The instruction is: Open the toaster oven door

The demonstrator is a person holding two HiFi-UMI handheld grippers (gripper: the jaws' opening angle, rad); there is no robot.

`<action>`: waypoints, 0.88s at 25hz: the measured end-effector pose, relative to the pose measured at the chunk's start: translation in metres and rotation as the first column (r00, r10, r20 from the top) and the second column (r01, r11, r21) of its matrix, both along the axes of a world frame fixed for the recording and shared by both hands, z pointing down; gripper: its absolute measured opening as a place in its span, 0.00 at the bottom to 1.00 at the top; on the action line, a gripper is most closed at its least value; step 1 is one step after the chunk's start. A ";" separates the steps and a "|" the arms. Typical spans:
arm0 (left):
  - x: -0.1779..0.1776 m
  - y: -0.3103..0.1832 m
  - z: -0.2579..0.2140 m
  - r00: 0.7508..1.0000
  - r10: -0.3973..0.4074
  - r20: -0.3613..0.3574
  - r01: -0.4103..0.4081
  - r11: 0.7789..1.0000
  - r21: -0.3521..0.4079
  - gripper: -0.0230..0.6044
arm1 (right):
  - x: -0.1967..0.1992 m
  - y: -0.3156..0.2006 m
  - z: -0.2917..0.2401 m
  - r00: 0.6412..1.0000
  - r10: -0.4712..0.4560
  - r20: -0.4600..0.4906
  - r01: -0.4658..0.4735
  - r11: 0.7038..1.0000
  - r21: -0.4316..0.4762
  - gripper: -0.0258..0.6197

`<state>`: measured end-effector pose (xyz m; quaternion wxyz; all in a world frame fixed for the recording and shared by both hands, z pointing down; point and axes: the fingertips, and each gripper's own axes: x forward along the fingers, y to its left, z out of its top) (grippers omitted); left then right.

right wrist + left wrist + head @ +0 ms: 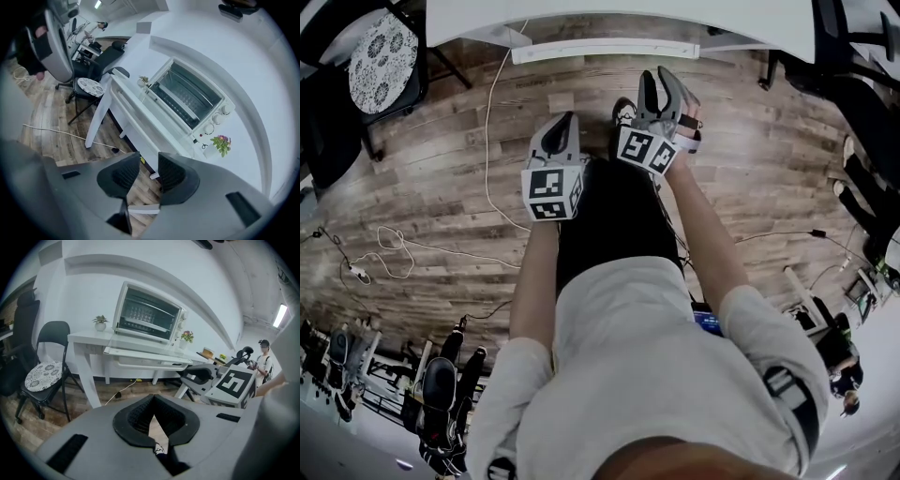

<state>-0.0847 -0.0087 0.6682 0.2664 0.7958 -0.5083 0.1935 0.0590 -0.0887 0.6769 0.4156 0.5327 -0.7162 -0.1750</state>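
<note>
Left gripper view first: the left gripper (153,398) has its fingertips pinched together at the front, with nothing caught between them. Well beyond those tips, higher up and almost straight ahead, the toaster oven (149,315) sits on the white desk (89,337) with its glass door (143,314) closed flat against the front. A small potted plant (100,322) stands just to one side of the oven and a pot of flowers (187,336) to the other. Off to the left of the fingers is a folding chair (47,376) with a patterned cushion.

Over to the right gripper view: the right gripper (149,160) has its fingers parted, with a clear gap and only wood floor and the desk's edge showing through it. The oven lies up and to the right of these fingertips, well apart from them, knobs on its far side and the door shut.

From the head view, both grippers are held out in front of the person over the plank floor (450,187). The right one reaches nearer the desk's front edge, and neither touches anything.
</note>
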 end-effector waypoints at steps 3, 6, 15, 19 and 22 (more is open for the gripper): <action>0.001 0.001 0.001 1.000 0.007 0.003 -0.007 1.000 -0.004 0.06 | 0.000 0.015 0.003 0.999 0.014 0.034 -0.013 0.999 -0.045 0.22; 0.000 0.003 0.006 1.000 -0.001 0.001 0.001 1.000 -0.016 0.06 | -0.002 0.031 0.011 0.998 0.024 0.061 -0.018 0.995 -0.101 0.10; 0.005 0.004 0.009 0.999 -0.042 -0.033 0.041 0.998 -0.046 0.06 | -0.011 0.068 0.021 0.983 -0.007 0.181 0.059 0.958 -0.282 0.04; 0.009 -0.004 -0.004 0.998 -0.046 -0.048 0.044 0.998 -0.039 0.06 | -0.010 0.068 0.008 0.973 -0.008 0.232 0.083 0.944 -0.318 0.04; 0.011 -0.010 -0.017 0.998 -0.043 -0.047 0.042 0.999 -0.029 0.06 | -0.008 0.066 -0.004 0.964 -0.001 0.266 0.094 0.937 -0.337 0.04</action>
